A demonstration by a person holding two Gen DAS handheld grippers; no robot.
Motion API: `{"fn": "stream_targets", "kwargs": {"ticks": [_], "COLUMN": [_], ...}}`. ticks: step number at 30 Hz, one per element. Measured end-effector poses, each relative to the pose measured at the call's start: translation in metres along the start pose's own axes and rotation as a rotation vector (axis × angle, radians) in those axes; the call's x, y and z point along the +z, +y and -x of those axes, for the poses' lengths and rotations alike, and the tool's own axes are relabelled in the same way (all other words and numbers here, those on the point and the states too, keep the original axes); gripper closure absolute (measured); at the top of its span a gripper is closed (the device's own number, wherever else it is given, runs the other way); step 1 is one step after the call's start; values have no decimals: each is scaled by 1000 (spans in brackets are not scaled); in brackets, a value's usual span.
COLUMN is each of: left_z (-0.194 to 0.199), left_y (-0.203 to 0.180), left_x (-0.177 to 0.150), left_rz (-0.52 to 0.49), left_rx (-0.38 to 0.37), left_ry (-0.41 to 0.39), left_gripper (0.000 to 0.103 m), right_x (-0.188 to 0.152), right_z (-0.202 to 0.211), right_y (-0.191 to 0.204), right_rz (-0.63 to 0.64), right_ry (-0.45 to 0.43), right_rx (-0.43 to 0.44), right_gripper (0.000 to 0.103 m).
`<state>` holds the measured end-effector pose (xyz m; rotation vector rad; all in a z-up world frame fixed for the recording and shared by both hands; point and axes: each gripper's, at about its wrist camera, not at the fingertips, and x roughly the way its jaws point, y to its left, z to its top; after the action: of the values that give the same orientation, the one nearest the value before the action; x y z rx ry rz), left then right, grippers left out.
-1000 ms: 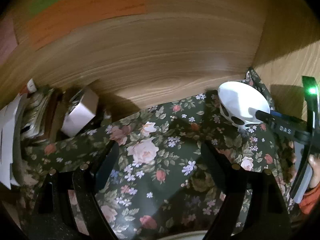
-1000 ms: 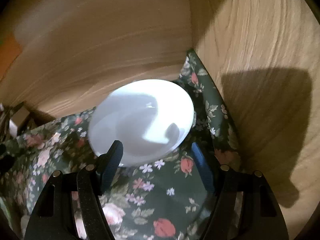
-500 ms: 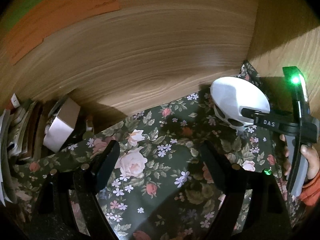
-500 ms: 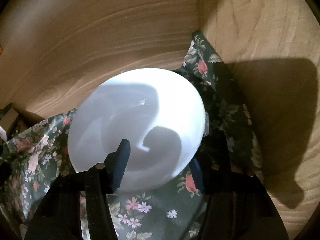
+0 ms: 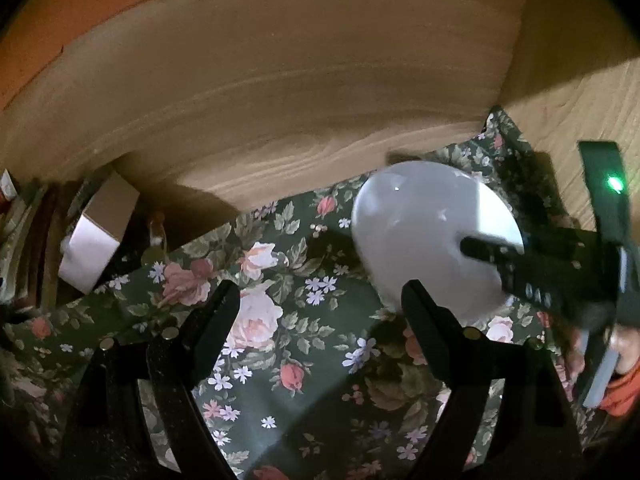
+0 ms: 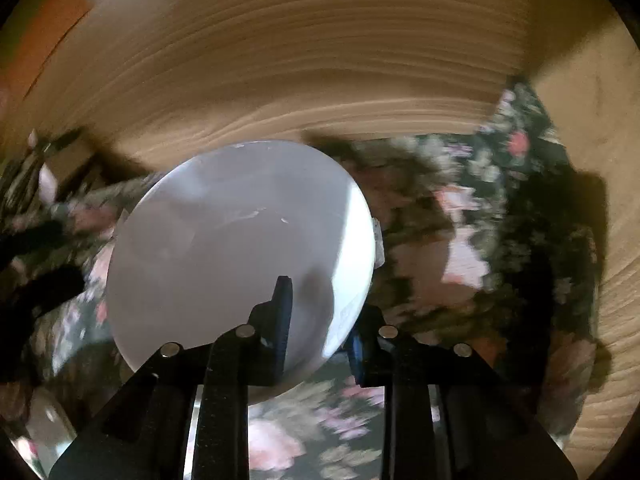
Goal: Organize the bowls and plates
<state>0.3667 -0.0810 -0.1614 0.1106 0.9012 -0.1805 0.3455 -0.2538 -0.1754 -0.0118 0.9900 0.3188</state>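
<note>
With the right gripper (image 6: 320,312) clamped on the near rim of the white bowl (image 6: 240,248), the bowl sits tilted over the floral cloth (image 5: 320,392) by the back corner. The left gripper (image 5: 320,308) gapes wide and empty, bowl off to its right.

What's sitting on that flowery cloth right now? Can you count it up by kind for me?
White bowl, gripped at its rim by the right gripper: 1
Small cardboard box at the cloth's left edge: 1
Stack of papers or books at far left, too dark to count singly: 1
Total: 3
The left gripper is open and holds nothing.
</note>
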Motion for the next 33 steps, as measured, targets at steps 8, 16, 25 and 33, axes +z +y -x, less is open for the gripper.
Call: {"fn": "stream_targets", "kwargs": {"ticks": [8,16,25,33], "left_z": [-22,-35,-47,-41], "left_y": [8,4,-7,-12], "left_x": [-10,-15,-16,-15], "left_rz": [53,71,54,51], "left_rx": [-25,-59,-96,-116], "left_ry": [118,178,199,192], "left_gripper": [28,44,70,74], "right_x": [-21,-15,-5,-8], "right_z": [10,20,-5,-4], "right_y": [26,16,15,15], "right_rz": [53,-47,-86,-101], "right_ry": [45,51,35,14], "right_rx": [76,106,123,118], "right_gripper": [83,78,78,78]}}
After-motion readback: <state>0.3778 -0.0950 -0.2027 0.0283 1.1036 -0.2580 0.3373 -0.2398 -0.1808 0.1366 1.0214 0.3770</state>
